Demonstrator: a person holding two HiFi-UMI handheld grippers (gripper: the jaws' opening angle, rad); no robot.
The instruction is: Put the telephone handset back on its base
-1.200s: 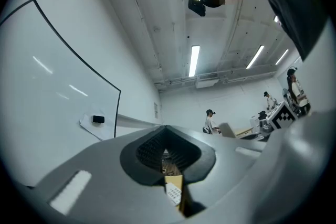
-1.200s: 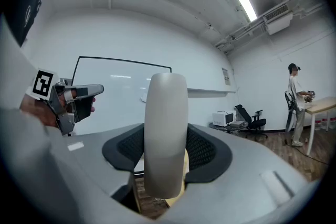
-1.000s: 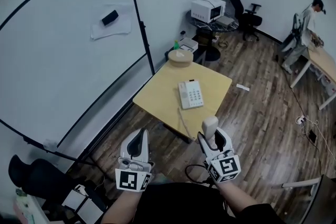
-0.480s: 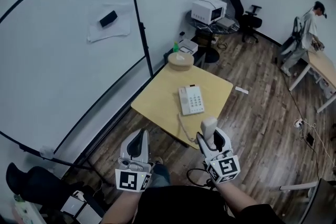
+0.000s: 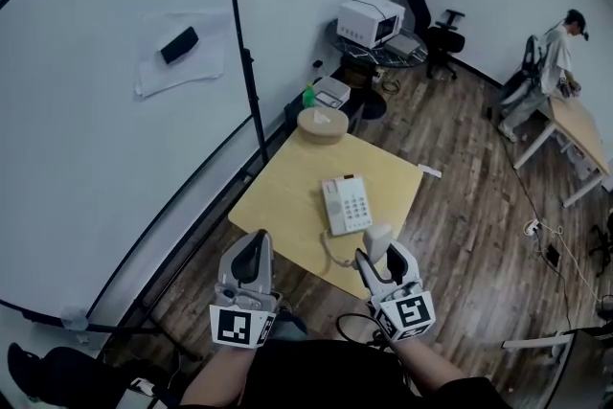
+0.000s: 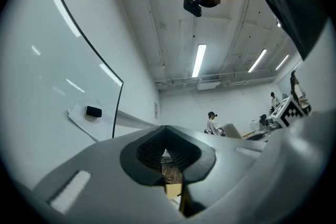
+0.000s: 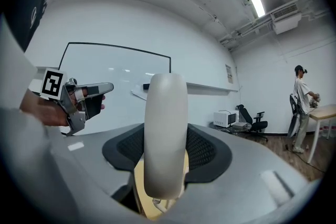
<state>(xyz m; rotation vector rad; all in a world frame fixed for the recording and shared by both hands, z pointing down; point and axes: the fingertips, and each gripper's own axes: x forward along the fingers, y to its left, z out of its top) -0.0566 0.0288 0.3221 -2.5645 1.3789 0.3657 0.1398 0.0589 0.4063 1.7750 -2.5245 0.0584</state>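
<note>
A white telephone base point(image 5: 346, 205) with a keypad lies on the square yellow table point(image 5: 287, 196), its cradle side bare. A coiled cord point(image 5: 334, 251) runs from it toward me. My right gripper point(image 5: 382, 256) is shut on the cream handset point(image 5: 377, 240), held upright in front of the table's near edge; the handset point(image 7: 165, 139) fills the middle of the right gripper view. My left gripper point(image 5: 251, 265) hangs to the left of it, jaws together and empty, below the table's near-left edge. From the right gripper view the left gripper point(image 7: 84, 98) shows at left.
A round tan box point(image 5: 323, 124) sits at the table's far corner. A whiteboard point(image 5: 105, 101) on a stand fills the left. Behind the table are a microwave point(image 5: 369, 19) and an office chair point(image 5: 436, 29). A person point(image 5: 546, 72) stands at a desk, far right.
I have come closer to the table; it and the telephone base now lie nearer both grippers. Both grippers keep their pose, the handset still held.
</note>
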